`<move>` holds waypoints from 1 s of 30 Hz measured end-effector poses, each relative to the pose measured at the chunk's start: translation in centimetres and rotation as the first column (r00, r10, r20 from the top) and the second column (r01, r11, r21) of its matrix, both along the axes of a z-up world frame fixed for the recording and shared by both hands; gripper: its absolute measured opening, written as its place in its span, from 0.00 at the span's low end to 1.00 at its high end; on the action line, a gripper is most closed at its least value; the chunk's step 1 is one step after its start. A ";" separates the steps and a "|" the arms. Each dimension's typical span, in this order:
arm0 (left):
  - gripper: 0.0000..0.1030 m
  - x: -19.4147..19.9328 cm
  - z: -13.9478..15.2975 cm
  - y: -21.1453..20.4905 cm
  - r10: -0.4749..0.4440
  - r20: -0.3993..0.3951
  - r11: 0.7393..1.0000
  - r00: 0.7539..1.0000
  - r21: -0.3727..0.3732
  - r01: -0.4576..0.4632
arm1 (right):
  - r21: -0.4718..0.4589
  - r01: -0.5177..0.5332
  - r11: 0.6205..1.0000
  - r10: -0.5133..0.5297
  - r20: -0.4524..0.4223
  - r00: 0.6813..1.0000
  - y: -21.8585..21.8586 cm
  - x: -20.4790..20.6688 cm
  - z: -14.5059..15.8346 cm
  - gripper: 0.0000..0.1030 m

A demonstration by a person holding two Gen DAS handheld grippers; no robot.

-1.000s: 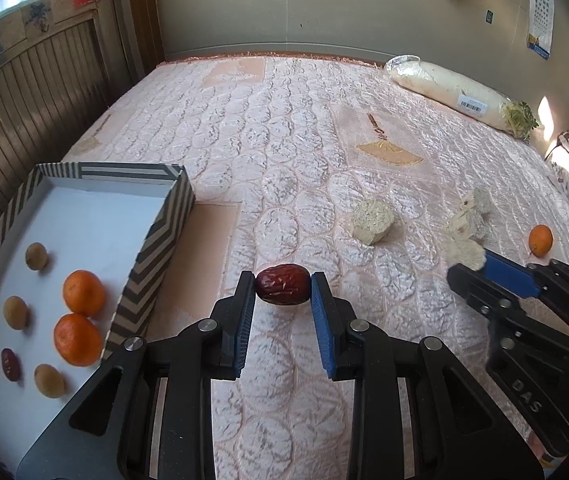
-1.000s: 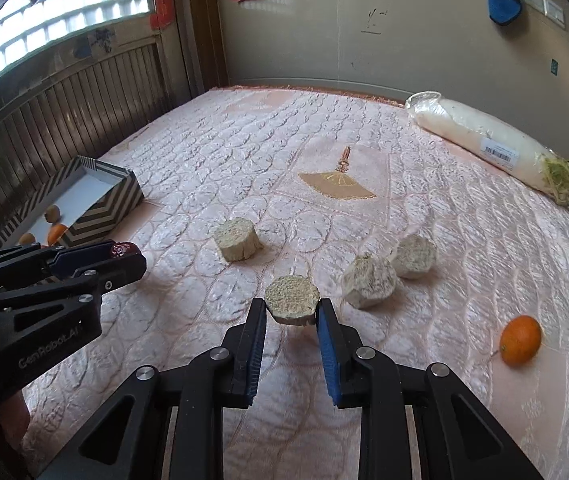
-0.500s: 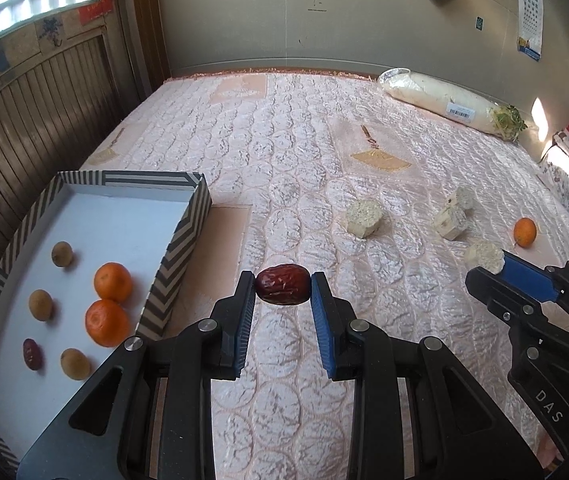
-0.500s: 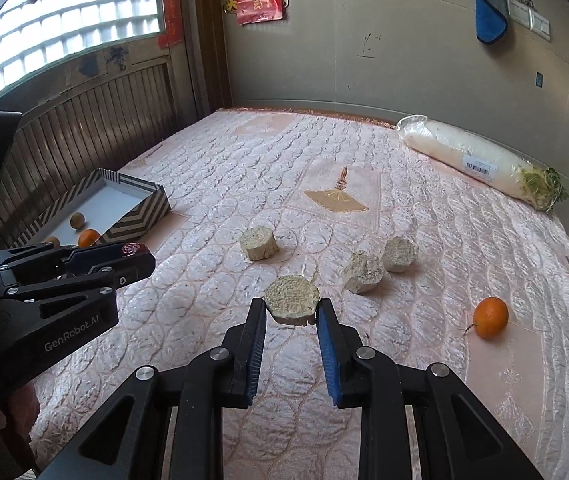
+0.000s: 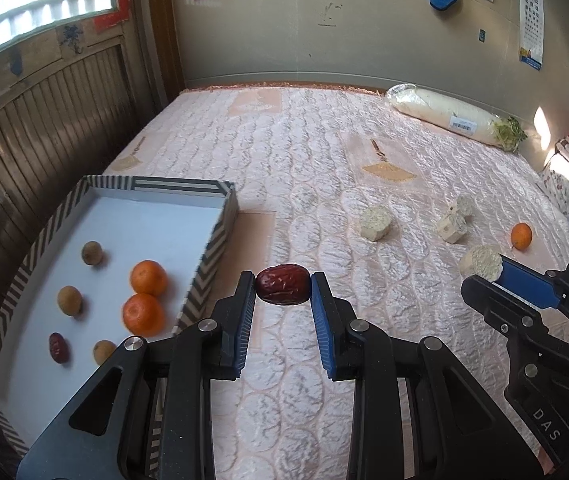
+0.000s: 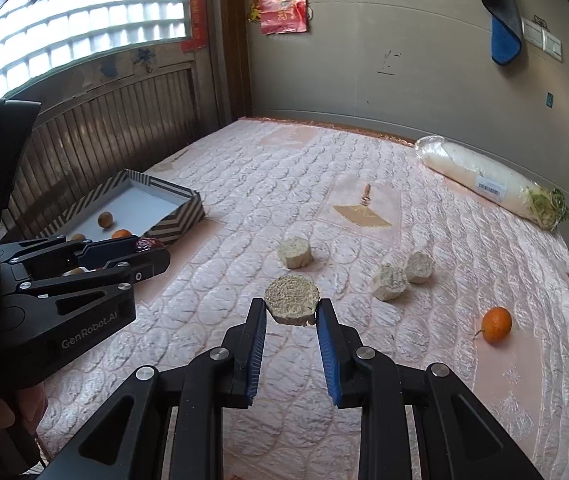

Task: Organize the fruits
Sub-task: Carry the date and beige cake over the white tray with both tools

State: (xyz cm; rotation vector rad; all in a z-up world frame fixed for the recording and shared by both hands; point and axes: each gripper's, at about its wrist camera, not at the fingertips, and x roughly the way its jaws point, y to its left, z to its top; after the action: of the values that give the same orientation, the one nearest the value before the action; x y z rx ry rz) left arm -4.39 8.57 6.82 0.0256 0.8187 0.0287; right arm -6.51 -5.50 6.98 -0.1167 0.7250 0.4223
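Observation:
My left gripper [image 5: 283,289] is shut on a dark red date [image 5: 283,289], held above the bed just right of the striped box [image 5: 208,256]. The box holds two oranges [image 5: 143,314], several small brown fruits and another date [image 5: 59,347]. My right gripper [image 6: 291,312] is shut on a pale round cake piece [image 6: 292,305], held above the quilt; it also shows in the left wrist view [image 5: 480,263]. A loose orange [image 6: 496,324] lies on the quilt at the right. The left gripper [image 6: 146,249] with the date shows in the right wrist view.
Three more pale cake pieces [image 6: 295,252] [image 6: 389,281] [image 6: 419,267] lie mid-bed. A wrapped white radish [image 6: 484,182] lies along the far right edge. A wooden slat wall [image 5: 44,128] borders the left side. Pillows [image 5: 568,184] sit at the right.
Both grippers have risen and pulled back from the bed with their loads still held. The box and the cake pieces look smaller and farther away.

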 end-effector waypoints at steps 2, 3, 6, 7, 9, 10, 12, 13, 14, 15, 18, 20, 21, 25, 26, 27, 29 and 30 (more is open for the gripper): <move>0.27 -0.2 0.1 0.4 0.007 0.003 1.000 1.000 0.001 -0.007 | 0.000 -0.013 1.000 0.013 0.007 1.000 0.6 -0.2 0.3 0.24; 0.27 -0.4 0.2 0.7 0.013 0.005 1.000 1.000 0.001 -0.013 | 0.001 -0.020 1.000 0.020 0.009 1.000 0.9 -0.2 0.4 0.24; 0.27 -0.7 0.4 1.7 0.032 0.010 0.999 0.999 0.002 -0.032 | 0.000 -0.044 0.999 0.044 0.017 0.999 1.9 -0.5 0.7 0.24; 0.27 -0.8 0.4 2.0 0.037 0.010 0.999 0.999 0.001 -0.037 | 0.001 -0.053 0.999 0.053 0.019 0.998 2.2 -0.5 0.8 0.24; 0.27 -1.1 0.5 2.8 0.053 0.013 0.999 0.999 0.003 -0.053 | 0.010 -0.074 0.997 0.073 0.020 0.997 3.0 -0.6 0.9 0.24; 0.27 -1.3 0.6 3.2 0.061 0.014 0.998 0.998 0.003 -0.061 | 0.013 -0.085 0.996 0.085 0.021 0.996 3.3 -0.7 1.0 0.24; 0.27 -1.6 0.7 4.1 0.074 0.014 0.997 0.997 -0.002 -0.074 | 0.012 -0.110 0.994 0.109 0.024 0.994 4.3 -0.8 1.1 0.24; 0.27 -1.8 0.8 4.5 0.079 0.013 0.997 0.997 -0.006 -0.079 | 0.010 -0.117 0.993 0.117 0.025 0.993 4.7 -0.8 1.1 0.24; 0.27 -1.9 0.8 5.0 0.086 0.010 0.996 0.996 -0.011 -0.086 | 0.008 -0.132 0.991 0.132 0.026 0.991 5.3 -0.9 1.1 0.24; 0.27 -2.1 0.8 5.6 0.096 0.005 0.995 0.995 -0.016 -0.096 | 0.007 -0.143 0.990 0.142 0.026 0.989 5.7 -0.9 1.2 0.24; 0.27 -2.8 0.9 7.4 0.125 0.003 0.992 0.992 -0.022 -0.125 | 0.009 -0.178 0.984 0.178 0.025 0.984 7.2 -1.1 1.3 0.24; 0.27 -3.2 0.8 9.0 0.147 -0.011 0.988 0.989 -0.040 -0.147 | 0.005 -0.200 0.980 0.200 0.024 0.980 8.2 -1.2 1.2 0.24; 0.27 -3.4 0.6 9.7 0.153 -0.022 0.987 0.988 -0.052 -0.154 | 0.003 -0.211 0.978 0.211 0.023 0.977 8.6 -1.2 1.1 0.24; 0.27 -4.2 -0.2 12.8 0.202 -0.064 0.975 0.977 -0.076 -0.207 | -0.009 -0.267 0.964 0.268 0.017 0.963 11.0 -1.7 0.8 0.24; 0.27 -4.4 -0.4 13.4 0.215 -0.070 0.972 0.974 -0.077 -0.220 | -0.012 -0.278 0.960 0.278 0.016 0.960 11.5 -1.8 0.8 0.24; 0.27 -4.7 -0.6 14.1 0.228 -0.078 0.969 0.971 -0.077 -0.234 | -0.014 -0.295 0.956 0.295 0.012 0.956 12.2 -1.9 0.7 0.24; 0.27 -5.3 -0.9 15.0 0.239 -0.092 0.966 0.967 -0.082 -0.247 | -0.020 -0.322 0.947 0.322 0.009 0.947 13.3 -2.1 0.6 0.24; 0.27 -5.6 -1.1 15.6 0.245 -0.102 0.964 0.964 -0.085 -0.254 | -0.023 -0.339 0.941 0.339 0.009 0.941 14.0 -2.2 0.5 0.24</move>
State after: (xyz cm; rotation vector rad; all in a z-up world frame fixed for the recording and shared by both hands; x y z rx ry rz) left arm -10.01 24.15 5.69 -0.1704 0.9091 0.2271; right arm -8.67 8.55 7.52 -0.2668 0.6983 0.7429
